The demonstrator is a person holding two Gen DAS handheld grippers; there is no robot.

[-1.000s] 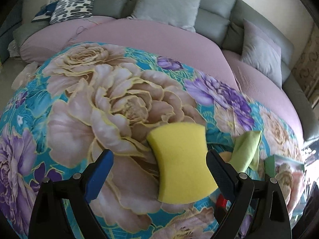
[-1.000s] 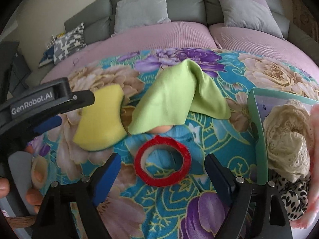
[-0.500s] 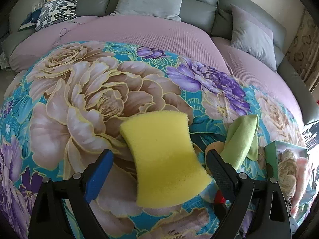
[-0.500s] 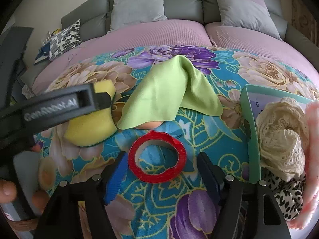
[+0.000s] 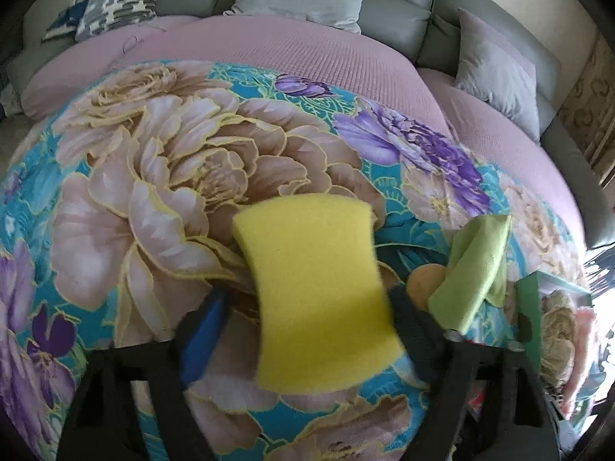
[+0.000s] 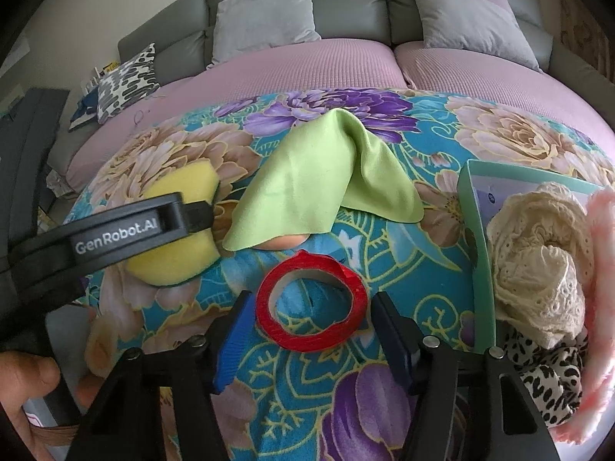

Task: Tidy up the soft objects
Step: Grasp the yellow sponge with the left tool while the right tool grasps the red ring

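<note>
Both tongs have closed in, the left tongs (image 5: pixel 303 326) almost squeezing the yellow sponge (image 5: pixel 315 292), the right tongs (image 6: pixel 311 326) still open around the red ring (image 6: pixel 311 303), so both can go in the green box (image 6: pixel 474 238) soon.

One readable text is showing: "GenRobot.AI", in pale letters, is running along the black arm of the left gripper (image 6: pixel 184 215) at the left of the right wrist view, its fingers reaching over the yellow sponge (image 6: pixel 173 226); a small round mark is sitting on the inner wall of the green box (image 6: pixel 474 238) at the right, too small to read; nothing else is carrying legible writing.
</note>
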